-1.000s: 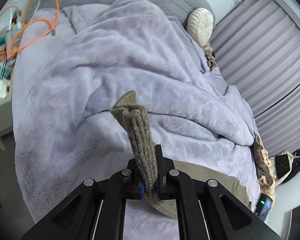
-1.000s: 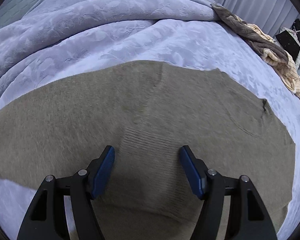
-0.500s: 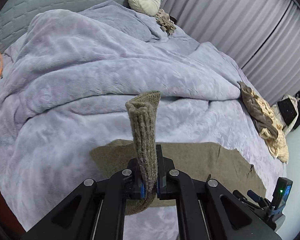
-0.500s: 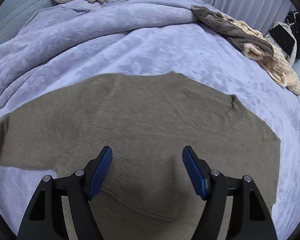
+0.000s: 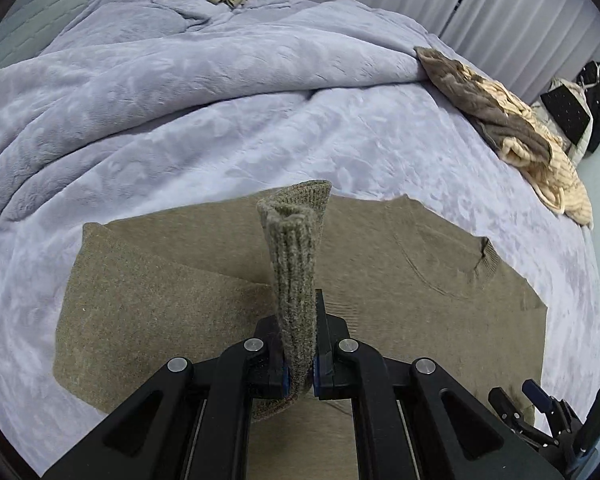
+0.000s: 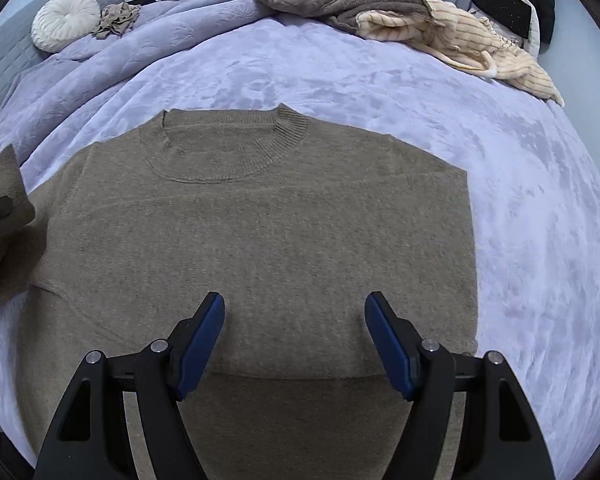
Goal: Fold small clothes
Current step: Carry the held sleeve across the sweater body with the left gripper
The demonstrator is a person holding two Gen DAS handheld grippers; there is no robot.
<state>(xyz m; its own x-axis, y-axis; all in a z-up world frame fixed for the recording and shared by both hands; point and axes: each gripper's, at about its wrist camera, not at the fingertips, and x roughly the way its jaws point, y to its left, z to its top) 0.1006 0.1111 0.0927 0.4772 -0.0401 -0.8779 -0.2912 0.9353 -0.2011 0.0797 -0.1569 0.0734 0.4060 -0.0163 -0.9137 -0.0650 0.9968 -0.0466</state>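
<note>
The sweater [image 6: 260,240] lies flat on the blanket [image 6: 380,80], collar [image 6: 228,140] at 12 o'clock in the right wrist view, its body spreading under and ahead of the right gripper [image 6: 296,340]. That gripper hovers over the lower body, its blue pads [image 6: 200,340] wide apart and holding nothing. The left gripper [image 5: 300,364] is clamped on the ribbed cuff [image 5: 296,264], which stands upright between its fingers, lifted above the sweater's body; from the right wrist the raised sleeve shows at 9 o'clock. A cushion [image 6: 64,20] sits at 11 o'clock, a heap of clothes [image 6: 420,20] at 1 o'clock.
</note>
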